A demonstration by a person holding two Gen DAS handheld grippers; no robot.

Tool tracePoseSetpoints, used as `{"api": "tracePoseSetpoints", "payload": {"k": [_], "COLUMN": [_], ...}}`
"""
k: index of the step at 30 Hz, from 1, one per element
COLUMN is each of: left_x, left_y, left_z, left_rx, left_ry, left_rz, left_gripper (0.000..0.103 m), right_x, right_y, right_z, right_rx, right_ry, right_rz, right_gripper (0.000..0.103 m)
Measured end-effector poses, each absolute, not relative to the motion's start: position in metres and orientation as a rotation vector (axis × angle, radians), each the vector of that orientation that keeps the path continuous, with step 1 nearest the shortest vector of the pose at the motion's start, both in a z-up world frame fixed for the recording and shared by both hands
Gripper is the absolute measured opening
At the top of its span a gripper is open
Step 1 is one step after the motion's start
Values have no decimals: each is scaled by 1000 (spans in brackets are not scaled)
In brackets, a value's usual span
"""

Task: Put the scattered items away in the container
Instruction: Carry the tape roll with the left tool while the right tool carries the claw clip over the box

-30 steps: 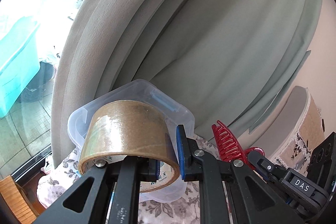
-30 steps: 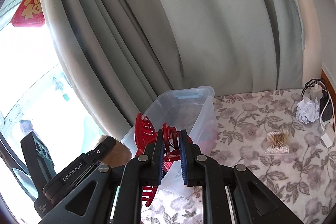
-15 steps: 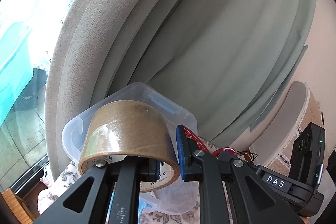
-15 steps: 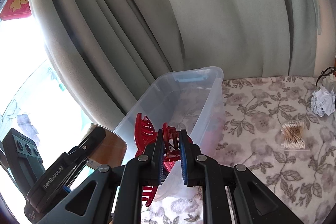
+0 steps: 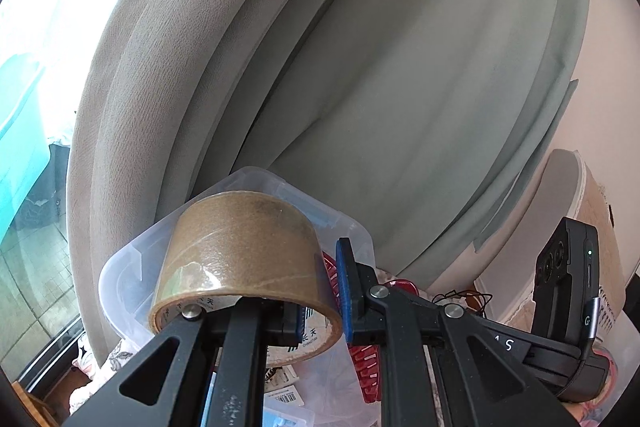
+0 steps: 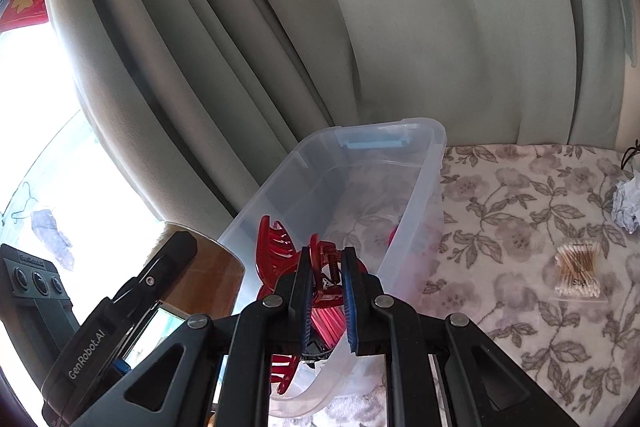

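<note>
Left gripper (image 5: 322, 301): jaws pinching the wall of a brown packing-tape roll (image 5: 244, 251), one finger inside the core and one outside. The roll is held aloft, just to the left of the container's near left rim.

Right gripper (image 6: 326, 287): jaws pressed onto the hinge of a red claw hair clip (image 6: 296, 267), teeth pointing up and down. The clip hangs over the near end of the container, above its rim.

Clear plastic storage container (image 6: 420, 203): open-topped, blue latch on the far wall, standing on a floral tablecloth (image 6: 520, 211) at the left, close to grey-green curtains (image 6: 360, 27). Some red shows through its right wall; the contents are otherwise unclear.

Bag of cotton swabs (image 6: 578, 273): flat on the cloth, well right of the container.

Crumpled white paper (image 6: 626, 205): far right, beyond the swabs.
</note>
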State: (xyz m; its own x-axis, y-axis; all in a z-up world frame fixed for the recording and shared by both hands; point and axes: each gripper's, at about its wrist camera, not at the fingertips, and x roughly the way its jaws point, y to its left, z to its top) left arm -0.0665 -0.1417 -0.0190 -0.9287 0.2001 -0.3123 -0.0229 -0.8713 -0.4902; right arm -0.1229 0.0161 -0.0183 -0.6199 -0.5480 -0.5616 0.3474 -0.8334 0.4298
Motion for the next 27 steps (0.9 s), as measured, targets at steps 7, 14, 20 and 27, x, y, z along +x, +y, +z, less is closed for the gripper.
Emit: {"api": "tracePoseSetpoints", "payload": {"k": [7,14,20,27], "left_x": [-77,-99,-117,-132], "left_y": [-136,-129,-119,-119], "left_z": [-28,-50,-69,-78], "left_rx": [-593,-653,-688,-721], "left_ry": [-752,-771,-769,-762], "left_rz": [2884,2882,2878,2893], "left_gripper": [14,14,14,14], "right_x": [-134,-142,-149,-157], "right_y": [16,12,4,3], "right_z": [-26,-27,-32,-44], "right_rx": [995,991,1006,1027], "right_ry": [-391,-370,-346,-355], "right_rz": [-2413,-2404,-2387,-2374], "right_gripper": [15,15,15,15]}}
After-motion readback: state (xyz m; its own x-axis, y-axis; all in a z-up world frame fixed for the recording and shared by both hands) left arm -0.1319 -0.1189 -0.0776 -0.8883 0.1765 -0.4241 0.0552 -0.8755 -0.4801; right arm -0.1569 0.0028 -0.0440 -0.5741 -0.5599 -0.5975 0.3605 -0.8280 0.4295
